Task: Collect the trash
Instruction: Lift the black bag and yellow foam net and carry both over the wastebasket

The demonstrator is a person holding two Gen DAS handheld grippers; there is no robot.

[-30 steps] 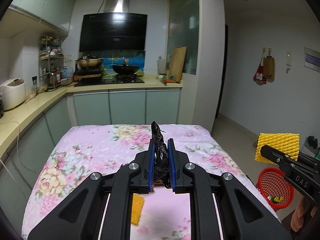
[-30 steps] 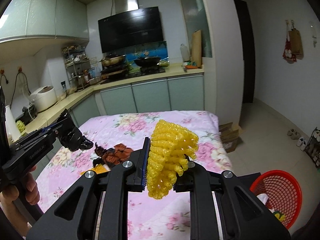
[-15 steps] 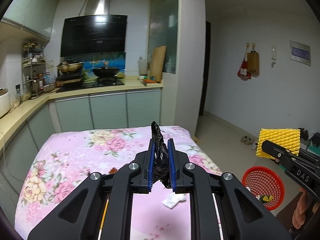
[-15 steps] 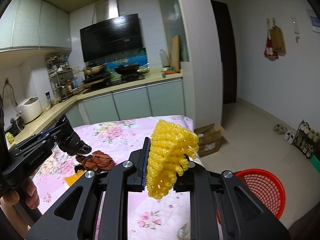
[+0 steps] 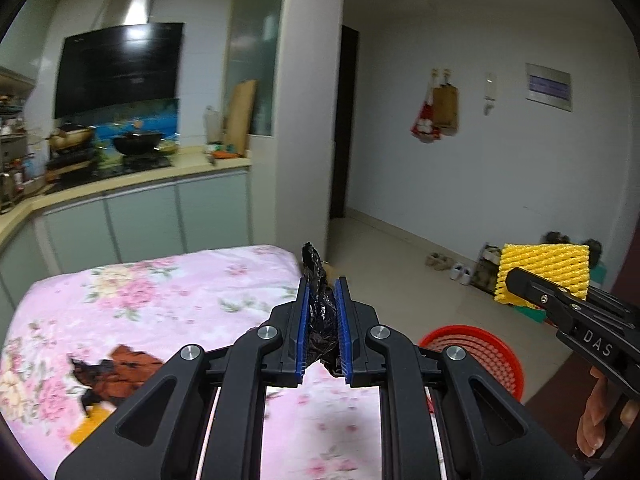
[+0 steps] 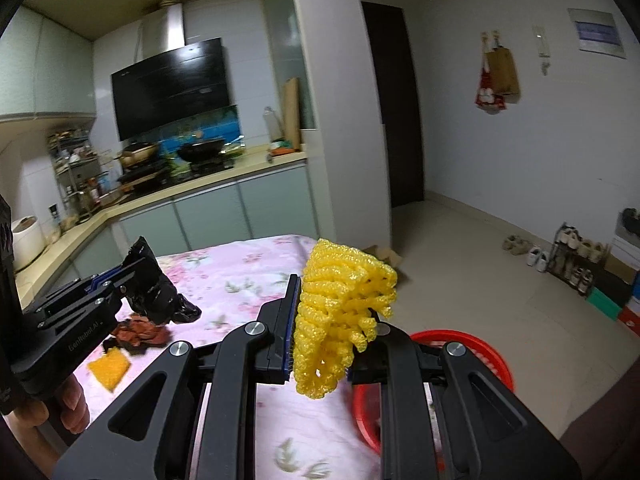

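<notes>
Over the edge of the table with the pink flower cloth, squeezing a crumpled black wrapper in the left gripper. Pressing on it from both sides with the blue pads, closed down narrow, and letting its top poke up past the tips. Hanging a bit of it out below too.

Off to the right, pinching a yellow foam net in the right gripper. Closing tight on the net as well, and letting it bulge and curl over the right finger. Keeping both things up in the air, touching neither the cloth nor the floor.

Down on the floor, waiting just beside the table's corner: a red basket, partly hiding behind the gripper arms. Sitting lower than both grippers, with the yellow net nearer to it than the black wrapper.

Back on the cloth, lying near each other: a brown scrap and a small yellow piece, well apart from the basket.

Gripping each handle with a bare hand.
</notes>
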